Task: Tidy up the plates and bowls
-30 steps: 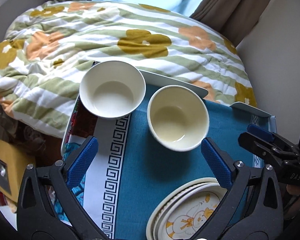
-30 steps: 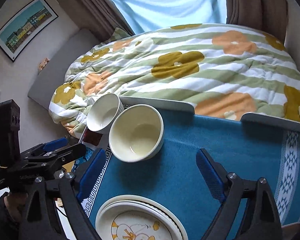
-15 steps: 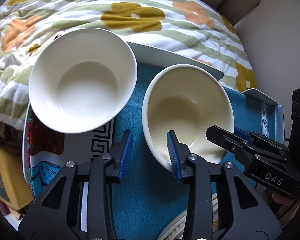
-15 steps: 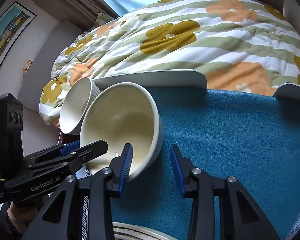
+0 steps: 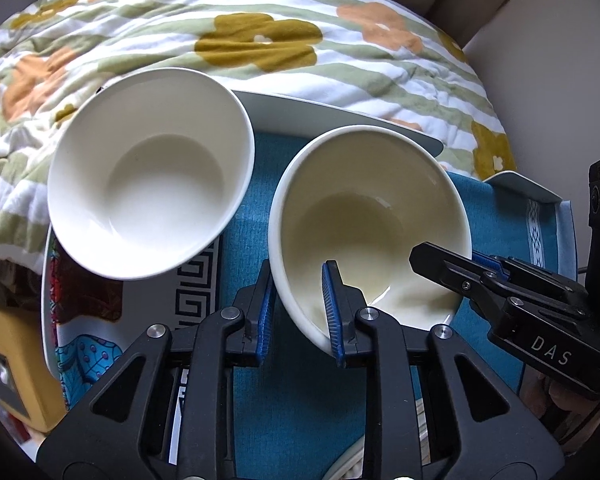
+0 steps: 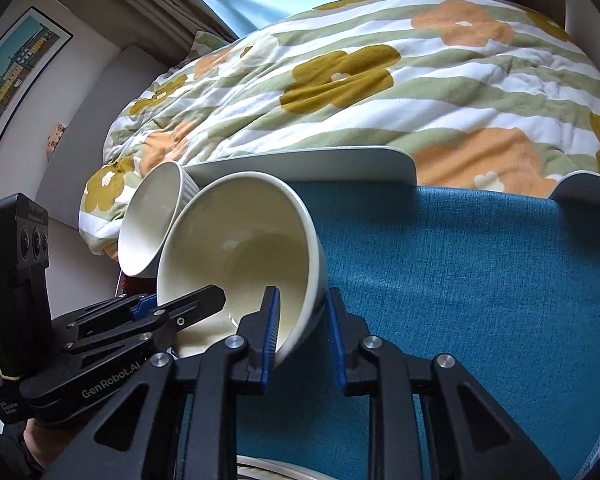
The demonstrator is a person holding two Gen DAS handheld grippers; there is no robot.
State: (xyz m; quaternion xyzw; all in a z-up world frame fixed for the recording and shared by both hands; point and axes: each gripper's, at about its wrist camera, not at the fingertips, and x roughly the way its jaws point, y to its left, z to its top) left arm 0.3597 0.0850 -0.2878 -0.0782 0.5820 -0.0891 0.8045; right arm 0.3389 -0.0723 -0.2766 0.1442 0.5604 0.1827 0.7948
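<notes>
A cream bowl (image 5: 372, 216) stands on the blue cloth, with a white bowl (image 5: 152, 172) to its left. My left gripper (image 5: 298, 308) is shut on the cream bowl's near-left rim, one pad inside and one outside. My right gripper (image 6: 302, 320) is shut on the same cream bowl (image 6: 236, 256) at its near-right rim. The right gripper also shows in the left wrist view (image 5: 452, 264), and the left gripper in the right wrist view (image 6: 172, 308). The white bowl (image 6: 152, 220) stands just behind the cream one. A stack of plates (image 6: 276, 470) peeks in at the bottom edge, mostly hidden.
The blue cloth (image 6: 460, 280) covers a white table (image 6: 300, 162) with a raised back rim. A flowered quilt (image 6: 380, 80) on a bed lies right behind the table. A yellow box (image 5: 8, 360) sits low at the left. A framed picture (image 6: 12, 68) hangs on the left wall.
Both grippers moved in from open, closed on opposite sides of the cream bowl's near rim, and now grip it. The bowl looks slightly tipped toward me.
</notes>
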